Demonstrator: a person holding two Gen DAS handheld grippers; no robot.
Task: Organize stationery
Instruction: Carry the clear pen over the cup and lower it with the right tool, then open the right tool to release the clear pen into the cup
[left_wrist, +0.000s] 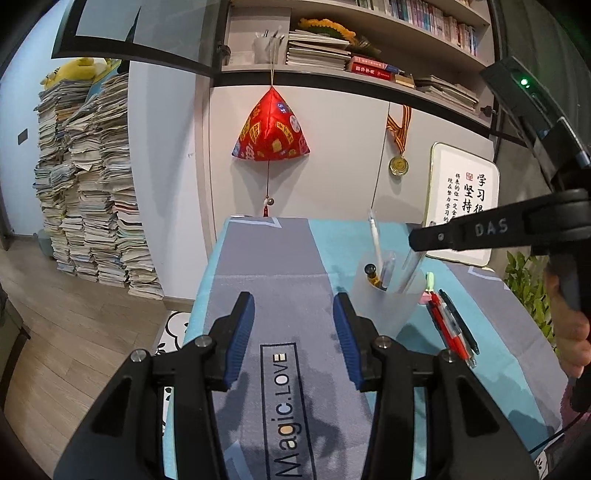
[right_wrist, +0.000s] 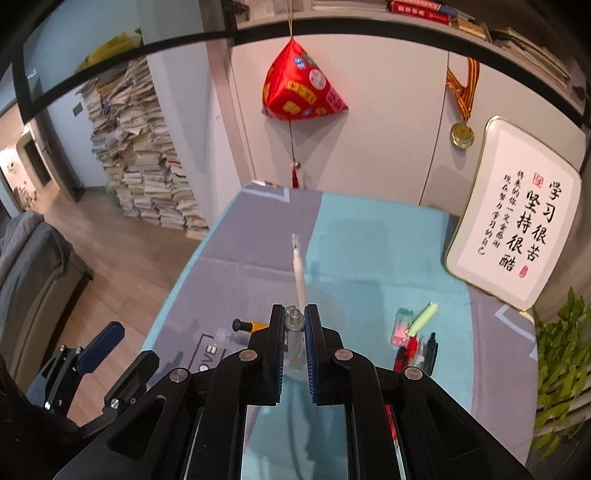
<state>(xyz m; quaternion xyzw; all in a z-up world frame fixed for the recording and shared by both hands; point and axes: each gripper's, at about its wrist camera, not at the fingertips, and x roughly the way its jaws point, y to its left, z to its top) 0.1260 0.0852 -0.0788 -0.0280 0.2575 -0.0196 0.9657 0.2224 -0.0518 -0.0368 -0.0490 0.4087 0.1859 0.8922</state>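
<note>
Your right gripper, clamped on a pen, is above the cup; lower and release. Left gripper, beside the cup, is apart, empty.

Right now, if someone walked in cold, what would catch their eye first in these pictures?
Probably the red pyramid-shaped ornament hanging on the white cabinet behind the table, and the tall paper stacks on the floor to its left. Closer in, the right gripper is shut on a clear pen above the frosted pen cup, with loose pens beside it.
</note>
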